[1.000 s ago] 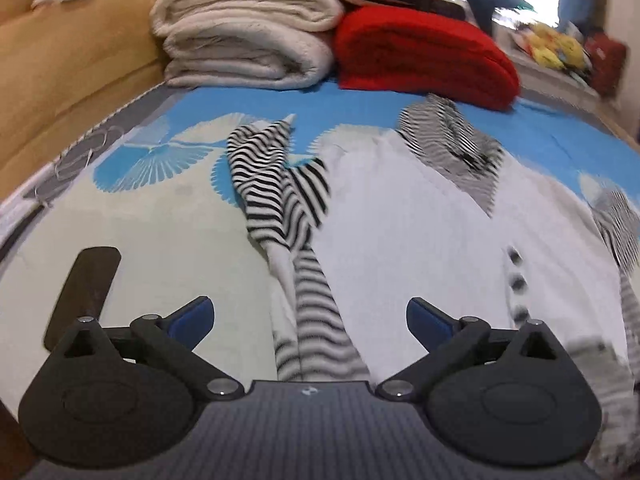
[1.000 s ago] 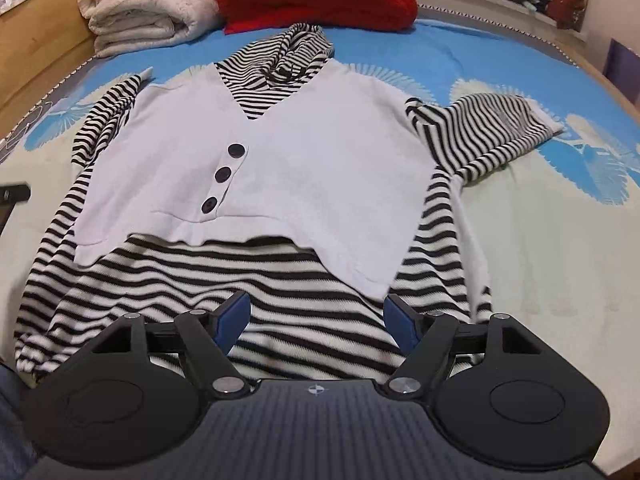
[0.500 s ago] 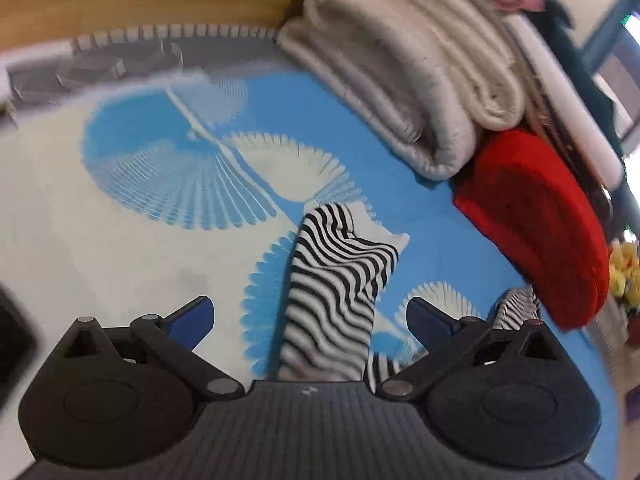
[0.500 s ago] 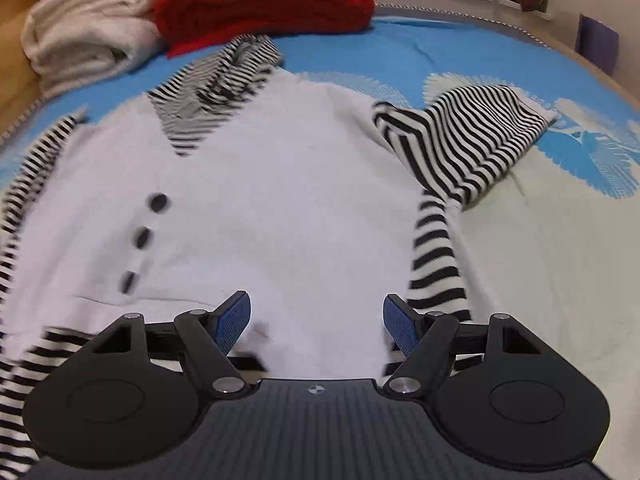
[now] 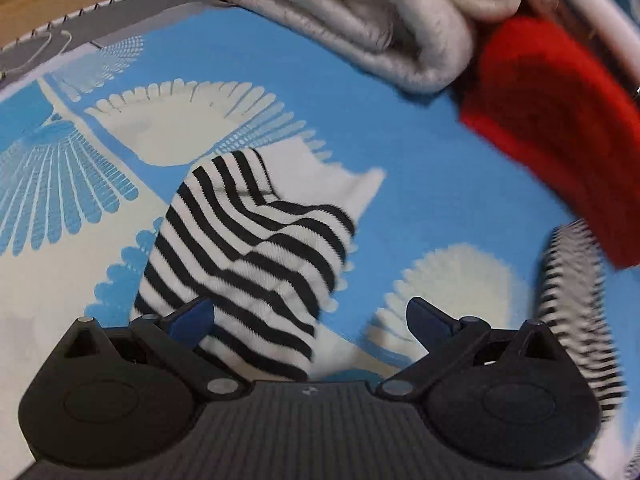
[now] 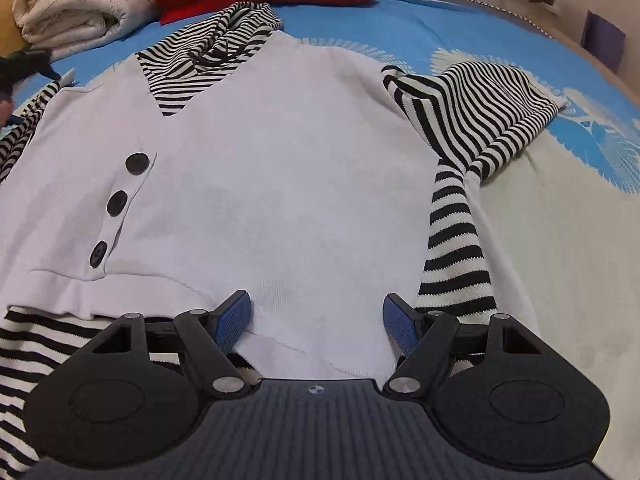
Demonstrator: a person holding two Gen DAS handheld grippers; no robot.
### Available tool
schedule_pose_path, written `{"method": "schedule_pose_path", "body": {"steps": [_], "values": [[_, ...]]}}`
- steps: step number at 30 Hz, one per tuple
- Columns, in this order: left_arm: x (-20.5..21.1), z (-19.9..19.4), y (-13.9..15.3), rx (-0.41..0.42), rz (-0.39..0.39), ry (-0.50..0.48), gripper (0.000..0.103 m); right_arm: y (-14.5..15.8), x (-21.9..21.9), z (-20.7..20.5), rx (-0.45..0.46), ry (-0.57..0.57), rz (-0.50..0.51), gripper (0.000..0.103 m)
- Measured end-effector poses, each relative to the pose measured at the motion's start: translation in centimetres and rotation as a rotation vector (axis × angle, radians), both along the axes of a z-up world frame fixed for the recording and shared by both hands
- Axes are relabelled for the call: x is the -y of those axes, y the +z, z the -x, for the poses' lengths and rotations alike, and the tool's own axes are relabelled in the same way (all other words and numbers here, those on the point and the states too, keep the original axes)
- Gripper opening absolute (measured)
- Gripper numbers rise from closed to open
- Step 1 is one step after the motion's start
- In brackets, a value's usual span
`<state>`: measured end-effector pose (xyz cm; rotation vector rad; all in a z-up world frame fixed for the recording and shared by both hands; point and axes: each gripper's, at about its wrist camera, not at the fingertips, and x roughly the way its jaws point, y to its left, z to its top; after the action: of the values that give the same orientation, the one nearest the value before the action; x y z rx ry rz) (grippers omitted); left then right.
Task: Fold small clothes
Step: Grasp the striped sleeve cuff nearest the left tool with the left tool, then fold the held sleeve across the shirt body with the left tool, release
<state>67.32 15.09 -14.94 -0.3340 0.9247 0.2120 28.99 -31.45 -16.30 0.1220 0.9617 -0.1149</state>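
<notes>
The left claw [image 5: 308,316] hangs with its jaws apart over the striped left sleeve [image 5: 248,256], one blue pad at the cuff's near edge, nothing pinched. I take it that it is lined up there so the sleeve can be picked up and laid across the body. The right claw [image 6: 316,320] is likewise spread wide and empty, poised low over the white hem of the sweater [image 6: 280,184], which looks like a ready spot for folding the bottom up.

The sweater lies face up and spread flat on the bed [image 6: 560,240], collar at the far end, hem nearest, presumably smoothed out so the folds fall square. Its right sleeve [image 6: 480,120] is doubled over on itself out to the right, clear of the body.

Counting: one garment, two striped sleeves, one striped collar [image 6: 212,60], three black buttons [image 6: 118,202] in a slanting row on the left chest. At the far end of the bed sit one red folded blanket [image 5: 560,120] and a cream stack [image 5: 380,20] beside it to the left, seemingly two folded pieces, kept out of the working space.
</notes>
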Motion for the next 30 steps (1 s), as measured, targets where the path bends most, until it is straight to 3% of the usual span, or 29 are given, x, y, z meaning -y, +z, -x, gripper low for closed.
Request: {"method": "schedule_pose_path", "body": {"steps": [2, 3, 4, 6, 9, 12, 15, 17, 19, 23, 24, 25, 26, 27, 28, 30], "values": [[0.2, -0.1, 0.0, 0.008, -0.115, -0.016, 0.052, 0.0, 0.0, -0.1, -0.002, 0.004, -0.001, 0.075], [-0.6, 0.1, 0.3, 0.010, -0.124, -0.012, 0.006, 0.0, 0.1, -0.1, -0.003, 0.005, -0.002, 0.075], [-2.4, 0.6, 0.6, 0.014, -0.038, 0.011, 0.003, 0.0, 0.1, -0.1, -0.004, 0.008, -0.004, 0.075], [-6.6, 2.5, 1.7, 0.056, 0.116, 0.105, 0.003, 0.2, 0.3, -0.1, -0.007, 0.011, -0.012, 0.075], [-12.3, 6.9, 4.3, 0.141, 0.189, 0.179, 0.003, 0.7, 0.8, 0.1, -0.013, 0.001, -0.057, 0.075], [-16.8, 12.0, 6.8, 0.223, 0.315, 0.231, 0.003, 1.5, 1.1, 0.3, -0.006, -0.008, -0.122, 0.075], [-18.8, 16.5, 8.8, 0.312, 0.512, 0.273, 0.003, 2.5, 1.1, 0.7, 0.018, 0.000, -0.160, 0.075], [-17.8, 17.7, 10.6, 0.348, 0.586, 0.261, 0.003, 3.1, 0.9, 1.0, 0.042, 0.008, -0.168, 0.075], [-14.0, 17.9, 12.7, 0.364, 0.606, 0.191, 0.003, 3.6, 1.0, 1.3, 0.062, 0.006, -0.171, 0.075], [-0.2, 17.7, 16.1, 0.398, 0.650, -0.090, 0.004, 3.9, 1.4, 1.4, 0.073, -0.011, -0.177, 0.075], [4.4, 18.0, 16.3, 0.377, 0.641, -0.182, 0.013, 3.9, 1.5, 1.4, 0.073, -0.018, -0.179, 0.075], [8.5, 18.3, 16.0, 0.332, 0.628, -0.274, 0.039, 3.9, 1.6, 1.4, 0.073, -0.024, -0.183, 0.075], [12.4, 18.6, 15.3, 0.249, 0.618, -0.368, 0.057, 3.8, 1.8, 1.4, 0.070, -0.025, -0.187, 0.075], [15.2, 19.2, 14.2, 0.167, 0.619, -0.431, 0.084, 3.8, 1.8, 1.3, 0.067, -0.024, -0.190, 0.075], [16.5, 20.1, 13.1, 0.133, 0.634, -0.444, 0.090, 3.7, 1.9, 1.3, 0.063, -0.022, -0.193, 0.075], [16.3, 22.5, 11.1, 0.103, 0.638, -0.409, 0.092, 3.8, 2.1, 1.3, 0.061, -0.023, -0.197, 0.075]]}}
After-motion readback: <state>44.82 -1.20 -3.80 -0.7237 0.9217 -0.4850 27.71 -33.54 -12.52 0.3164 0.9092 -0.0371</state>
